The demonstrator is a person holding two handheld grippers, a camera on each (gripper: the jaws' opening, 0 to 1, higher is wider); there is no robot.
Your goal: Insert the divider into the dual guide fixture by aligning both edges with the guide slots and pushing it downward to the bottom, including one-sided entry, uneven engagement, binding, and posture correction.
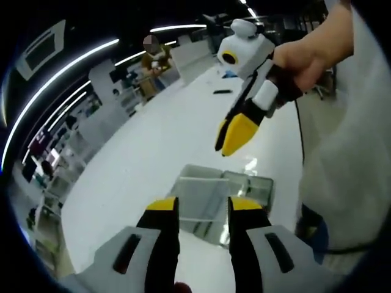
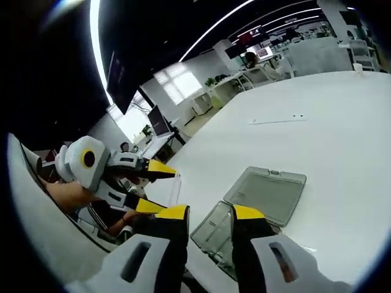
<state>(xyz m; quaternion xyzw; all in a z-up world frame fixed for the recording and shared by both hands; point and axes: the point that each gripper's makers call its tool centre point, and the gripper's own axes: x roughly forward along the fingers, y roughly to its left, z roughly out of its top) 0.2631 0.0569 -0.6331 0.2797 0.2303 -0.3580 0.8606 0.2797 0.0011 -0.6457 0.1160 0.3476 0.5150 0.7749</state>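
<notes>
A clear divider plate (image 1: 200, 196) spans the gap between my left gripper's (image 1: 204, 207) yellow-tipped jaws, which look closed on its two edges. Just beyond it the clear plastic guide fixture (image 1: 253, 186) lies low on the white table. In the right gripper view the left gripper (image 2: 166, 188) comes in from the left in a person's hand, with the thin plate (image 2: 175, 189) across its tips. My right gripper (image 2: 211, 213) stands open above the near corner of the fixture (image 2: 211, 231), with nothing between its jaws. In the left gripper view the right gripper (image 1: 231, 137) hangs above the fixture.
A flat clear lid or tray (image 2: 267, 192) lies beside the fixture. The long white table (image 1: 153, 152) stretches away, with a small dark item (image 1: 222, 91) far down it. The person's white sleeve (image 1: 348, 159) stands close on the right. Desks and seated people sit in the background.
</notes>
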